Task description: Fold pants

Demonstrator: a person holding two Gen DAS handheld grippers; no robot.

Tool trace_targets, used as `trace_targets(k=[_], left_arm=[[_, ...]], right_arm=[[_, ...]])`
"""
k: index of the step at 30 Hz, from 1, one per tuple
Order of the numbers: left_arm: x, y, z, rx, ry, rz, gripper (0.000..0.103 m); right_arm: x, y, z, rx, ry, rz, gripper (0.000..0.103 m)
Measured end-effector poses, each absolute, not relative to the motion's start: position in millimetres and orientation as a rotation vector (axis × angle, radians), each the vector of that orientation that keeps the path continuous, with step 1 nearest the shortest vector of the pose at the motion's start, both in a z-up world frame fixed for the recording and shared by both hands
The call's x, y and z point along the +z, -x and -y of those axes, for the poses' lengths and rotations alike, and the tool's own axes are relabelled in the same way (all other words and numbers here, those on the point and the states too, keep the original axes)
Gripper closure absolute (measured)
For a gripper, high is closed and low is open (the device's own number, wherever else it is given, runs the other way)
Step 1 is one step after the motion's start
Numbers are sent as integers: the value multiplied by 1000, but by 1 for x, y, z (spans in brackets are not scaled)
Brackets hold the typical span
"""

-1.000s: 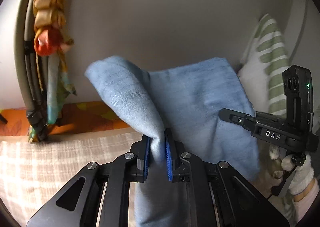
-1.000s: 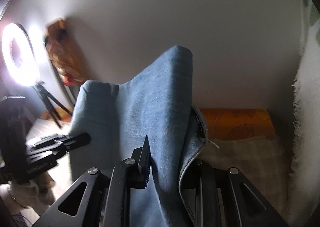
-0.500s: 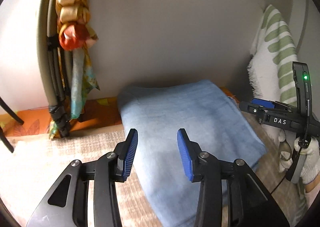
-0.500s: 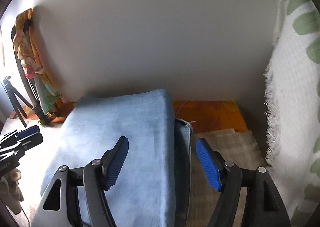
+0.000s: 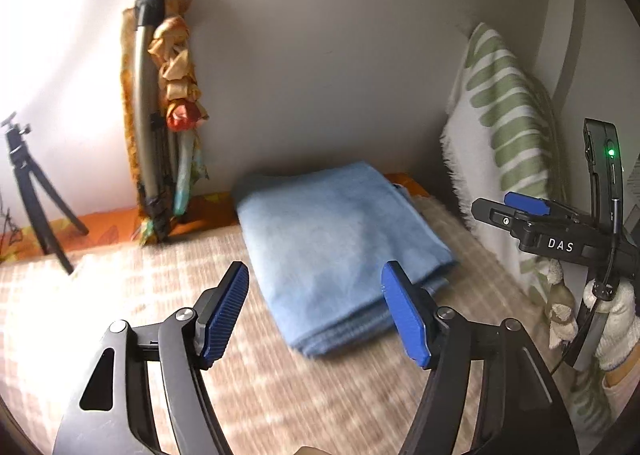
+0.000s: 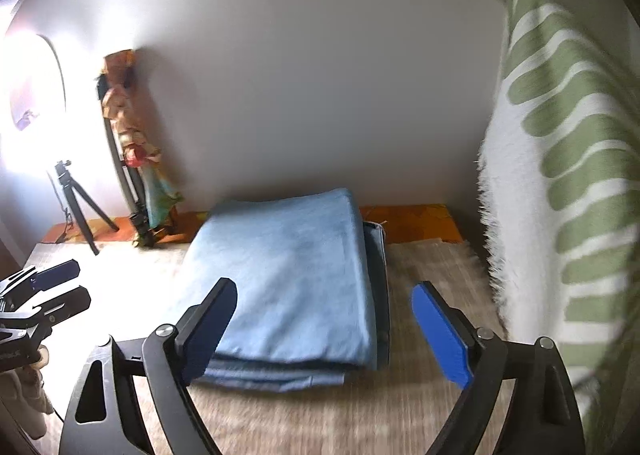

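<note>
The pants [image 6: 296, 275] lie beyond both sets of jaws, free of them, as a folded light-blue stack on the woven beige cover [image 6: 424, 267], close to the pale wall. The right gripper [image 6: 320, 325] has its jaws wide apart and opening further, nothing pressed between the blue ribbed pads; the near edge of the stack only shows in the gap. The left gripper [image 5: 314, 313] is likewise opening and empty, the near corner of the pants [image 5: 336, 239] visible past its pads.

The cloth looks like a soft, light, brushed denim or cotton, limp rather than stiff, so it would probably sag and slide open if lifted by one layer alone. Should the stack need moving or another fold, the likely best hold is on the near edge, pinching all layers together, one gripper toward each corner (the layered edges and a darker hem or waistband show on the stack's right side in the right wrist view). Nothing about it looks fragile or slippery.

Farther out, a fringed white towel with green stripes [image 6: 560, 183] hangs at the right, an orange patterned strip [image 6: 416, 225] runs along the wall, and a small black tripod [image 5: 28, 195] and a pole wrapped in patterned fabric [image 5: 168, 111] stand at the left. A gloved hand [image 5: 616, 319] holds the right gripper.
</note>
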State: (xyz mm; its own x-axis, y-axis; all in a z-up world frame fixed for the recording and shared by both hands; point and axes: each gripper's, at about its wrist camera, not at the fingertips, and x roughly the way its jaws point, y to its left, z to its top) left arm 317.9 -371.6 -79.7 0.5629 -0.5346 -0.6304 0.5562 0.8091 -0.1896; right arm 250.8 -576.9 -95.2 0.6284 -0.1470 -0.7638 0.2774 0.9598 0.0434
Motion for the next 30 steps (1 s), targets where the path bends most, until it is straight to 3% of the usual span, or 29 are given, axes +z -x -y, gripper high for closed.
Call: trace_targets(k=[8, 12, 30], left_arm=[[-57, -263, 339, -645, -34, -705, 31], [-47, -232, 319, -636, -42, -691, 24], [-55, -130, 239, -603, -82, -668, 22]], right_arm=[[-57, -193, 522, -298, -139, -831, 0], [-43, -167, 489, -304, -107, -813, 0], [-55, -82, 373, -293, -58, -805, 0]])
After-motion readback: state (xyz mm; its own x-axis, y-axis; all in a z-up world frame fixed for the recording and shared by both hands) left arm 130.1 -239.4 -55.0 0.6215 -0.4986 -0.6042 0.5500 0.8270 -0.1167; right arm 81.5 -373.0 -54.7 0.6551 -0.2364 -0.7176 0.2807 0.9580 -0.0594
